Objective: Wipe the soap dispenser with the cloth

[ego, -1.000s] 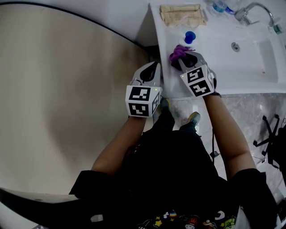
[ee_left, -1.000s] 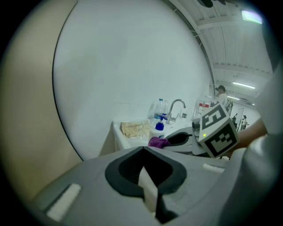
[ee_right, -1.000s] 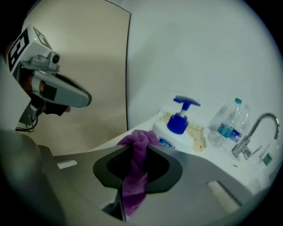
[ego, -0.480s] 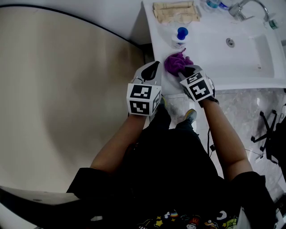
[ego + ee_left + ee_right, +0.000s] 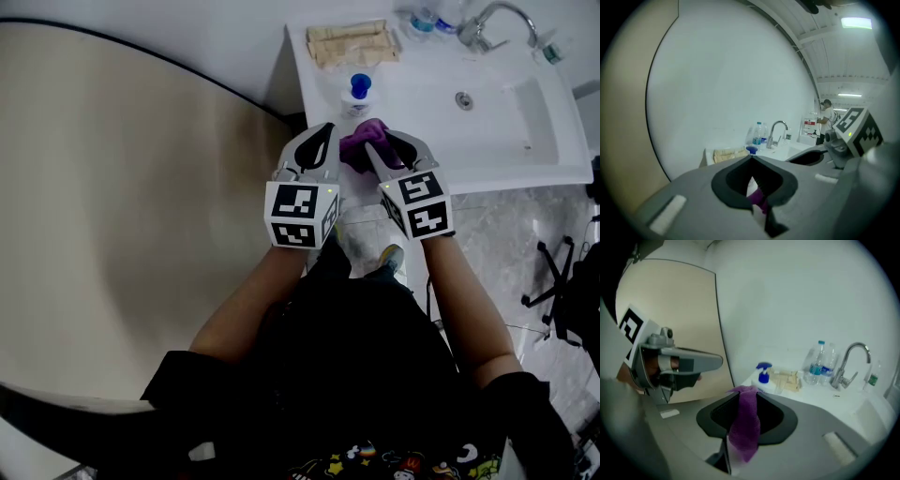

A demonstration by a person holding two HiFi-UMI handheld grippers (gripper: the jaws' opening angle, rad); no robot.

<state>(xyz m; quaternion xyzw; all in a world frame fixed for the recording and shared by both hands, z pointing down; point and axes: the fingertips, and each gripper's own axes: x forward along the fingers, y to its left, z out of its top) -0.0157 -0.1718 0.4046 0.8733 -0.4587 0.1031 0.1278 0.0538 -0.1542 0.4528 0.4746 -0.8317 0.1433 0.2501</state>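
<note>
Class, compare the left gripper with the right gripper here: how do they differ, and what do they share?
The right gripper is shut on the purple cloth, which hangs from its jaws; the left gripper is shut tip to tip, holding nothing. The right gripper reaches over the white sink counter, towards the blue-topped soap dispenser; the left gripper sits at its edge. Both carry black-and-white marker cubes.
</note>
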